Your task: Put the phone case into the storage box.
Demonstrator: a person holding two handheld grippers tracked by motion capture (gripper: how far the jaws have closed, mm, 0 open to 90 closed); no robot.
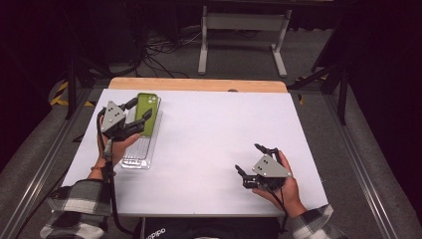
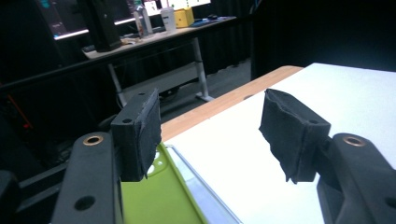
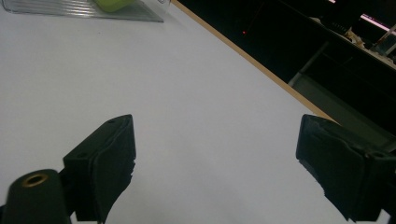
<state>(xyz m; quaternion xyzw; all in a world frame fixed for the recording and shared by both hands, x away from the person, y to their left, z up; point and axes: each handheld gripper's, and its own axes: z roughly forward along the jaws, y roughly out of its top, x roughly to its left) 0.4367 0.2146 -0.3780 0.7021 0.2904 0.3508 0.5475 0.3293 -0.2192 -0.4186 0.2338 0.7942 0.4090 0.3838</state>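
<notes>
Left gripper (image 1: 141, 109) open over green phone case (image 1: 147, 112) on clear tray (image 1: 137, 157), right gripper (image 1: 251, 160) open, empty, on bare white table (image 1: 209, 139)

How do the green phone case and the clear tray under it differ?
The green phone case is opaque and smooth; the clear tray is see-through and ribbed. The case is shorter, covering the tray's far part, while the tray's near part lies bare. The case rests on the tray; the tray rests on the table. Both are long rectangles lying the same way.

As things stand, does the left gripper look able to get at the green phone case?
Probably yes. The left gripper hovers right over the green phone case lying on the clear ribbed tray, jaws apart with nothing between them, and nothing else lies in the way.
</notes>
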